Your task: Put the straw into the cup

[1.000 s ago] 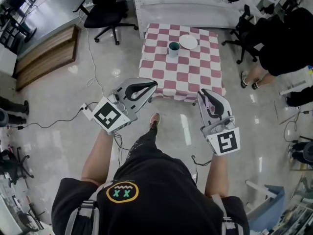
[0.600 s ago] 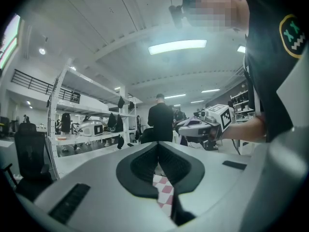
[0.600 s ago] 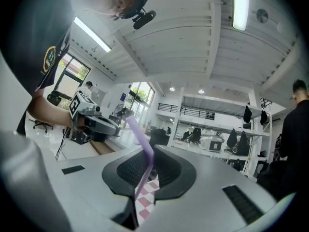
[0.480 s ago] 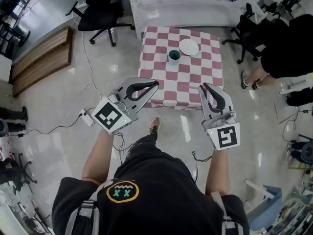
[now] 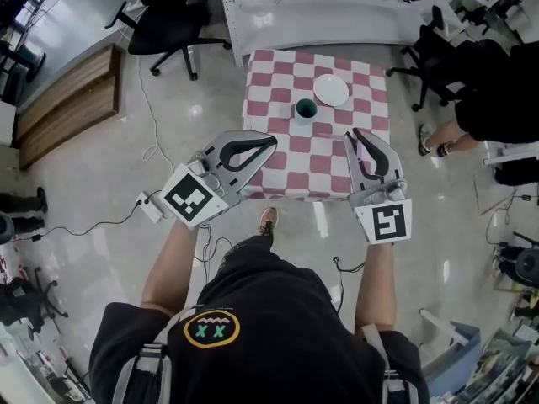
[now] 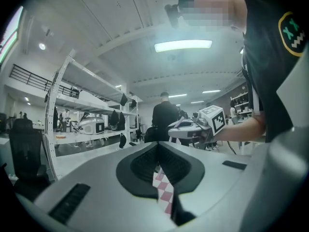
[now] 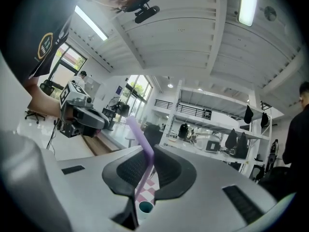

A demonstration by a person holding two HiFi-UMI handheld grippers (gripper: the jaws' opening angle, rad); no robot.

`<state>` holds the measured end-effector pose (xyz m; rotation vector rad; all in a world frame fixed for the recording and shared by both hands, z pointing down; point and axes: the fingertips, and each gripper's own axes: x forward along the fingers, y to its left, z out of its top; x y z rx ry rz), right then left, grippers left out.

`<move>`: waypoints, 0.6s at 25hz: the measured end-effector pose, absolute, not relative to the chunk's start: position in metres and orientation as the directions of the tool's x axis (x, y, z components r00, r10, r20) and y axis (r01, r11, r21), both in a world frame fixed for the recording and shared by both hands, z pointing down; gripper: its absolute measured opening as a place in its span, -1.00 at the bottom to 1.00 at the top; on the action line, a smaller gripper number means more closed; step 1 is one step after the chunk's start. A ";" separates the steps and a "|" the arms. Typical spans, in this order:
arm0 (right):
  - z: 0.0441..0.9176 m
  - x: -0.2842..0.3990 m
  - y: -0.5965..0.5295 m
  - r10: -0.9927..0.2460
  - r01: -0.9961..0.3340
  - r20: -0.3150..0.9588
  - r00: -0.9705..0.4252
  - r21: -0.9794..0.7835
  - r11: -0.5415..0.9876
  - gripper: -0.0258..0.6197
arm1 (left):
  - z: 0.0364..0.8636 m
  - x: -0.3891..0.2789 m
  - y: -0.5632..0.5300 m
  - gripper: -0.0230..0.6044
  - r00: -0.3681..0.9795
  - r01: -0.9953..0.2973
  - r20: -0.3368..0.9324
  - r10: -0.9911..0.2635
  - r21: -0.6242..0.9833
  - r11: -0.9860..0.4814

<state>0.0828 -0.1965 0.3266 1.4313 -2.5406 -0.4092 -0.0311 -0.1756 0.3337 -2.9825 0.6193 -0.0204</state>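
The right gripper [image 5: 362, 137] jaws pinch the purple straw [image 7: 143, 153]; the left gripper [image 5: 268, 144] jaws are closed together. The cup [image 5: 306, 109] stands on the checkered tabletop [image 5: 274, 124] near a white plate [image 5: 332, 90], with an office chair [image 5: 168, 15] off left.

Left gripper [image 5: 269, 140] and right gripper [image 5: 357, 134] level, closed

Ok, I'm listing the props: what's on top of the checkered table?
A teal cup and a white plate, standing apart on the checkered table. Parts of its near edge are covered by the left gripper and right gripper, so anything there can't be seen.
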 end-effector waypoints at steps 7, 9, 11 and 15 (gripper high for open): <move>0.352 0.083 -0.257 -0.876 -0.808 0.046 -0.479 0.368 0.461 -0.73 | 0.343 -0.031 -0.212 -0.87 0.925 -0.379 -0.005 -0.380 -0.073 -0.922; 0.361 0.086 -0.270 -0.882 -0.809 0.053 -0.469 0.375 0.452 -0.73 | 0.345 -0.029 -0.219 -0.87 0.927 -0.375 -0.002 -0.376 -0.075 -0.924; 0.371 0.088 -0.281 -0.885 -0.807 0.070 -0.460 0.382 0.450 -0.73 | 0.345 -0.027 -0.226 -0.87 0.928 -0.370 -0.004 -0.371 -0.082 -0.925; 0.391 0.089 -0.299 -0.883 -0.796 0.102 -0.459 0.395 0.459 -0.73 | 0.348 -0.023 -0.237 -0.87 0.926 -0.377 -0.001 -0.378 -0.075 -0.923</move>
